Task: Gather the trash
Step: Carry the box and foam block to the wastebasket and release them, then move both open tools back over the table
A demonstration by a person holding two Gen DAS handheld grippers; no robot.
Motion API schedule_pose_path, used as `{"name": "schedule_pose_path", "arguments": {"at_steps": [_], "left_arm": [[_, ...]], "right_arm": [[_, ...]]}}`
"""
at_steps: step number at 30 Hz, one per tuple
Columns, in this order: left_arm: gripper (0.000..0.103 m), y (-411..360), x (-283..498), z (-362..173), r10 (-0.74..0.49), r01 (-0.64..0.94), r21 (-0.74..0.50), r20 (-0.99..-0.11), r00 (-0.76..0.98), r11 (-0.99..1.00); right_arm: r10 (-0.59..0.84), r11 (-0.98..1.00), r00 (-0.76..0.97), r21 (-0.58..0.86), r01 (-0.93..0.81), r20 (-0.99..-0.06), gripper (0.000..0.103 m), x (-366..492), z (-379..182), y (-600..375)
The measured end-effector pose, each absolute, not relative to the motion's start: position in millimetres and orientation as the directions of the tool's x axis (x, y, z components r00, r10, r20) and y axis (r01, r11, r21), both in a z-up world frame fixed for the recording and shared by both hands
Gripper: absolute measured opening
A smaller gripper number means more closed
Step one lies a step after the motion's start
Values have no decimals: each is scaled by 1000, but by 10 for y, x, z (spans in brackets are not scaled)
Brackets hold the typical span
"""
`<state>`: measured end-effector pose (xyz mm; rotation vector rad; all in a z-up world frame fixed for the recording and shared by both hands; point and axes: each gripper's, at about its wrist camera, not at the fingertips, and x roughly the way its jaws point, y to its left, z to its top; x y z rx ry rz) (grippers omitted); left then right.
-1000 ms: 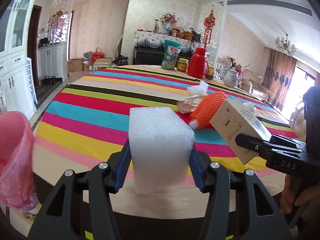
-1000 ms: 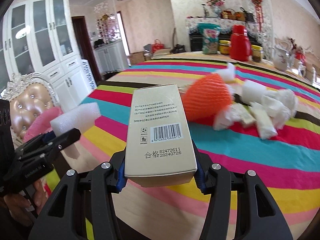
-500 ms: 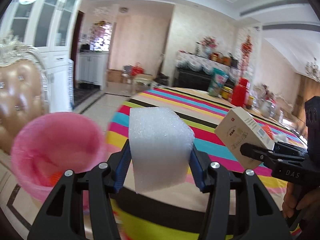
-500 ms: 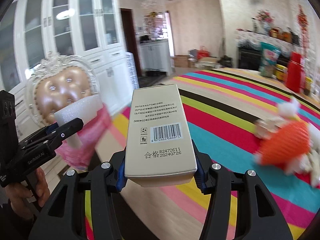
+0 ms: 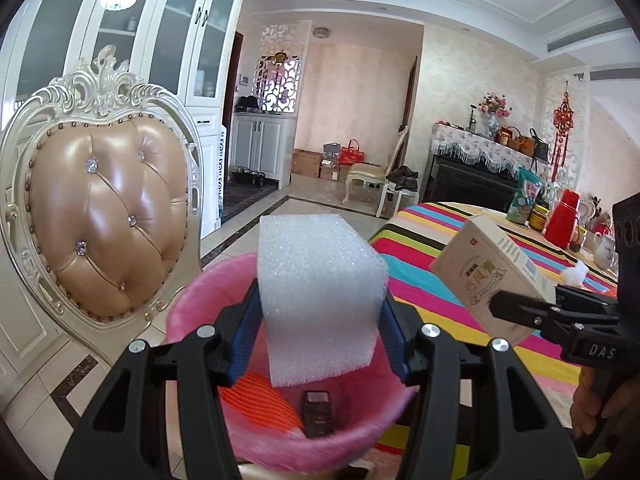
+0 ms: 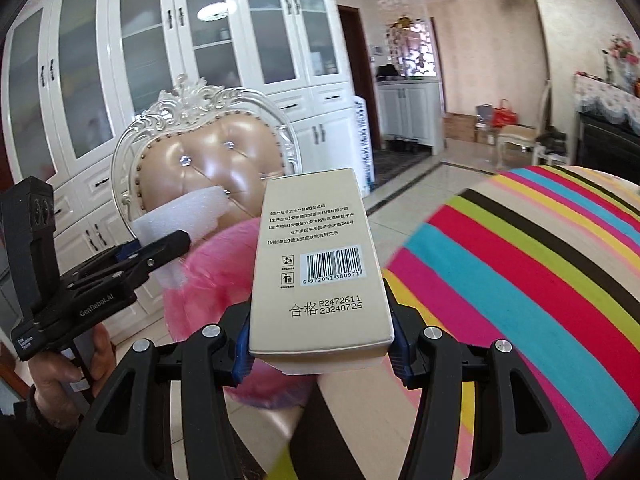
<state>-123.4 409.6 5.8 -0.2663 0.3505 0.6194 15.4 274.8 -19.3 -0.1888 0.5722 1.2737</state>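
My left gripper [image 5: 318,344] is shut on a white foam block [image 5: 320,296] and holds it right above a pink-lined trash bin [image 5: 200,292]. Inside the bin lie an orange net [image 5: 260,404] and a dark item [image 5: 317,412]. My right gripper [image 6: 320,344] is shut on a beige cardboard box [image 6: 320,260] with a barcode, to the right of the bin [image 6: 216,272] and near the table edge. The box [image 5: 488,276] and right gripper [image 5: 532,312] also show in the left wrist view. The foam block [image 6: 180,224] and left gripper [image 6: 160,252] show in the right wrist view.
An ornate chair with a tan leather back [image 5: 104,216] stands just behind the bin. The round table with a striped cloth [image 6: 520,264] lies to the right, with a red thermos [image 5: 564,218] and snack bag [image 5: 526,196] far off. White cabinets [image 6: 160,60] line the wall.
Both grippers swung left from the table toward the bin. The foam block now hangs over the bin's opening, and the box has come up beside it.
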Motion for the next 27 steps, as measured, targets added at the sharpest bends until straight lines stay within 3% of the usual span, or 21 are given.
{"name": "schedule_pose_path", "arguments": {"at_steps": [11,13,17,24,27], "left_arm": [[56,4609,-1059,-261,510,-643,-207,-453,731,737],[71,4641,-1086,-287,528,-661,-210,-450,720,721],[75,4601,-1166,-293,564,-689,-192,-445,696,699],[98,4322,-1330,-249,631,-741,-160,-427,647,652],[98,4122,-1281,-207,633,-735,-124,-426,647,667]], "right_arm": [[830,270,109,224,-936,-547,56,254,-432,3353],[833,268,107,227,-936,-543,70,269,-431,3377],[840,272,120,219,-937,-530,70,287,-383,3316],[842,316,186,184,-931,-507,70,312,-256,2850],[834,356,235,161,-921,-499,70,348,-232,2542]]}}
